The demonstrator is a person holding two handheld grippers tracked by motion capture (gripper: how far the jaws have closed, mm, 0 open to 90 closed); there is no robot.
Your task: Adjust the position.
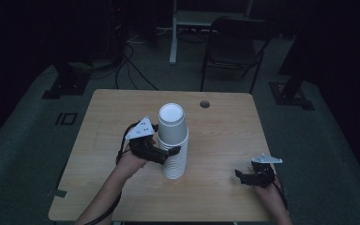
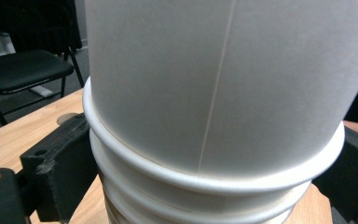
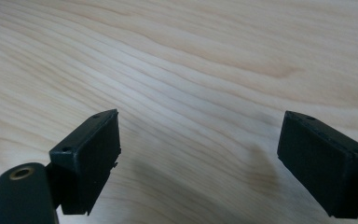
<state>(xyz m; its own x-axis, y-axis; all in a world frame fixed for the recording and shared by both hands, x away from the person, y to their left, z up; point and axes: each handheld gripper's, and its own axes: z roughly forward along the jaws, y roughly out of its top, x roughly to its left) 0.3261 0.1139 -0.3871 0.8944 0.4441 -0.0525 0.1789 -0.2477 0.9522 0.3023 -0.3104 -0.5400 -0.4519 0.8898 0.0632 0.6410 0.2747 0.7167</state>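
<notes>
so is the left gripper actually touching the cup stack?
Touching. In the left gripper view, the black jaws of the left gripper press against the cup stack on both sides, just below the top cup's rim, with no gap showing.

A pale wooden worktop [image 1: 225,140] has a round cable hole [image 1: 205,104] near its 12 o'clock edge. Beyond it stands a dark folding chair [image 1: 234,47] on grey floor [image 1: 318,140].

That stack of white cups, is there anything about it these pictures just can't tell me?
- How many cups: in the high view the stack of cups has rims too small and dim to count.
- Its base and top: the left gripper view's edges cut off the stack.
- Grip: the left gripper has jaws flanking the rims; contact is hidden behind the stack.
</notes>
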